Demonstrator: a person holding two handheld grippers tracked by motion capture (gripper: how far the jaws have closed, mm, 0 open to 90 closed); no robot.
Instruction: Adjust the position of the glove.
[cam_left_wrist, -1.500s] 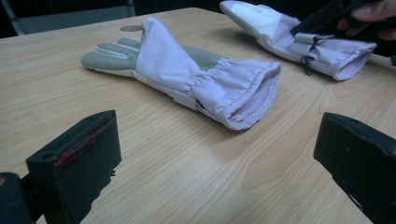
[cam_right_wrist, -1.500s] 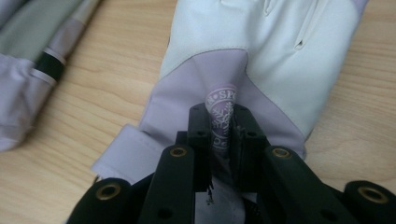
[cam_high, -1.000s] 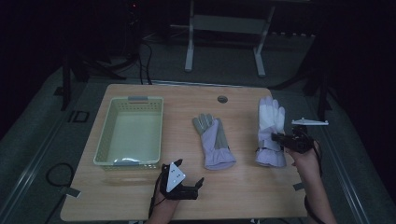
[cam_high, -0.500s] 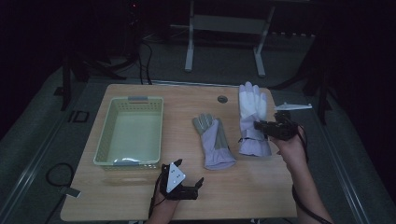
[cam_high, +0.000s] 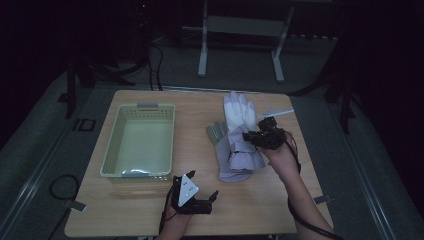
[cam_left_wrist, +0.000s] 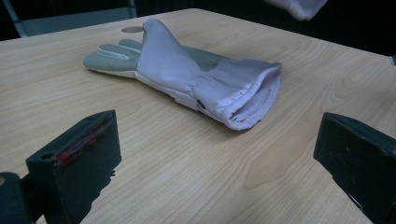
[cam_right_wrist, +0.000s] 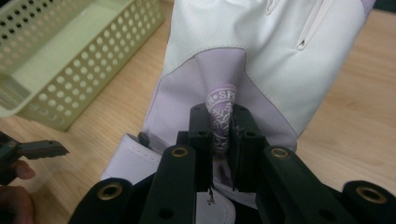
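At frame centre of the high view, a white glove (cam_high: 239, 116) is held pinched in the right gripper (cam_high: 254, 136) above a second glove (cam_high: 235, 162) on the desk (cam_high: 300, 195) — the basket (cam_high: 111, 150) at left is empty, both gloves remaining outside. The left gripper (cam_high: 195, 192) is held wide open.

The basket (cam_high: 138, 140) is sitting on the left part of the table (cam_high: 300, 200). A glove (cam_high: 220, 150) is lying to its right, near the middle. A second glove (cam_high: 239, 112) is hanging over that one, pinched in the right gripper (cam_high: 248, 135). The left gripper (cam_high: 192, 192) is resting near the front edge, in front of the basket.
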